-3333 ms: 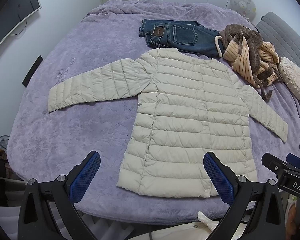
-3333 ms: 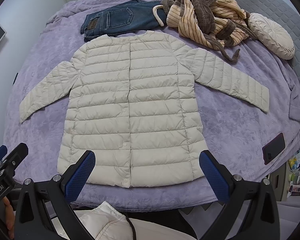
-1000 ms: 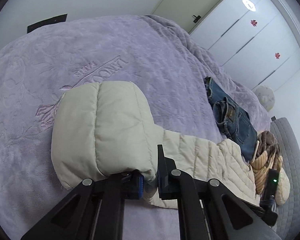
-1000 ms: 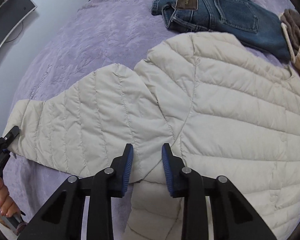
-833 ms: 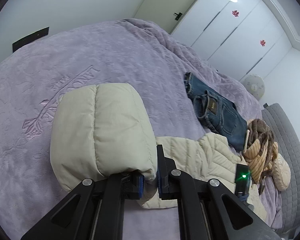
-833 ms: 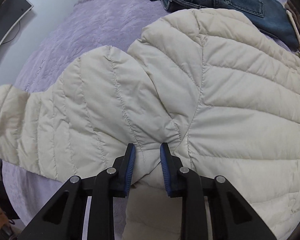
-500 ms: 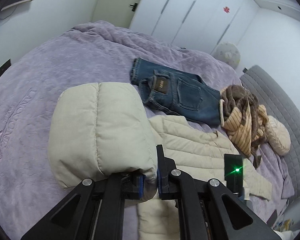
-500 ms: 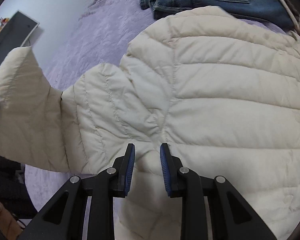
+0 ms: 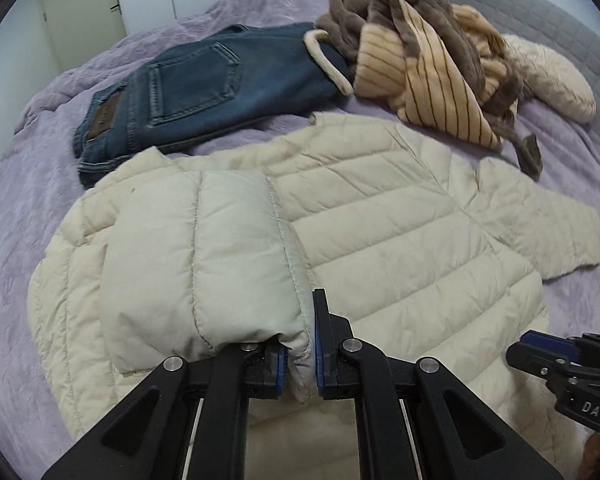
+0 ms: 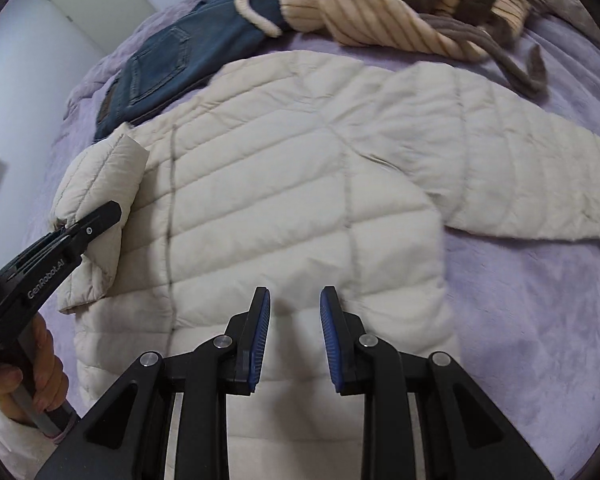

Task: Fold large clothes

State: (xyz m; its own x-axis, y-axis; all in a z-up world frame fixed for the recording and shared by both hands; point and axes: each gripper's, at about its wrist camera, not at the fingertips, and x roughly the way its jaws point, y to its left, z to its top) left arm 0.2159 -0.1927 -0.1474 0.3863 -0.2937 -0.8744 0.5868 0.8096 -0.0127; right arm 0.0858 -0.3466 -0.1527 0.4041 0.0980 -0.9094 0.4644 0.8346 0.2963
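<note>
A: Left wrist view: jacket (image 9: 380,216) lies flat on the bed (image 9: 28,168), its sleeve cuff (image 9: 204,260) doubled over the chest, long axis running across the body.
B: Grip?
A: Left gripper (image 9: 299,360) pinches the cuff. Right gripper (image 10: 295,340) hovers over the hem, fingers slightly spread, holding nothing.

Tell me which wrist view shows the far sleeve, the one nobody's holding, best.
The right wrist view: the free sleeve lies flat on the purple bedspread, visible along nearly its whole length toward the cuff. The left wrist view shows it too, but smaller and out near the frame's edge.
</note>
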